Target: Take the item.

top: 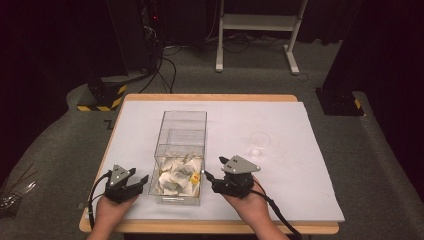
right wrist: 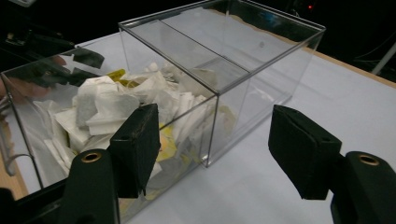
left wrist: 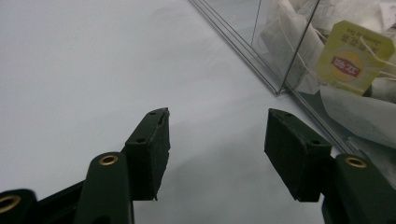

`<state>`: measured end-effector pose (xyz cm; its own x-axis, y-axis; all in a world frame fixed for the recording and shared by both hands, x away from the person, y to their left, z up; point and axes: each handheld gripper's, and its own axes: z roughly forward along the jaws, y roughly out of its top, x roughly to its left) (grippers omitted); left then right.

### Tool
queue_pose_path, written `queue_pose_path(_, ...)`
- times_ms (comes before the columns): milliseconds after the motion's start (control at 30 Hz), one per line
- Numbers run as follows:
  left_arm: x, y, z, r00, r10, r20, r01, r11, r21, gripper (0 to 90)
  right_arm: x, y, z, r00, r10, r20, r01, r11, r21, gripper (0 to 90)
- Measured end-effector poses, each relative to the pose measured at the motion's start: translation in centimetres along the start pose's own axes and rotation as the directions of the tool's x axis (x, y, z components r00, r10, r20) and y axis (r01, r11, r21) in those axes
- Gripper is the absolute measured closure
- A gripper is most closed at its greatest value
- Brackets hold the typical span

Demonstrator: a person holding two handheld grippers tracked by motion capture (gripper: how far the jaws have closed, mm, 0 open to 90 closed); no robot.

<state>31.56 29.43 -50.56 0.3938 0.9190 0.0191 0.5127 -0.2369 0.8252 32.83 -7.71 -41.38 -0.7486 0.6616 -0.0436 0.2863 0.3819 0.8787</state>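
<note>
A white-covered table (top: 280, 125) bears a clear box (top: 181, 150) near its front edge, its near compartment heaped with tea bags (top: 176, 179). The box lies between the two grippers. The right gripper (top: 214, 175), jaws wide and empty, sits just beside its right wall; the left gripper (top: 140, 176), jaws also apart with nothing between them, just beside its left wall.
</note>
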Motion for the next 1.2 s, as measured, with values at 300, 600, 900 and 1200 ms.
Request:
queue_pose_path(300,0.0,0.0,-0.1,1.0,0.004,0.0,-0.004,1.0,-0.005,40.6,1.5,0.9,1.1,0.9983,-0.02,-0.055,0.021,1.0,0.015,34.3)
queue_pose_path(600,0.1,0.0,-0.1,0.9999,0.008,0.01,-0.007,0.9999,-0.007,40.6,3.0,1.7,2.7,0.9934,-0.039,-0.108,0.043,0.998,0.043,35.8)
queue_pose_path(900,0.1,0.0,-0.1,0.9998,0.005,0.018,-0.005,1.0,-0.004,40.4,4.2,2.2,3.7,0.99,-0.065,-0.125,0.073,0.995,0.063,36.5)
queue_pose_path(1200,0.1,0.0,-0.1,0.9998,0.006,0.019,-0.006,0.9999,-0.009,40.4,4.9,2.6,4.6,0.9869,-0.077,-0.142,0.089,0.993,0.083,37.2)
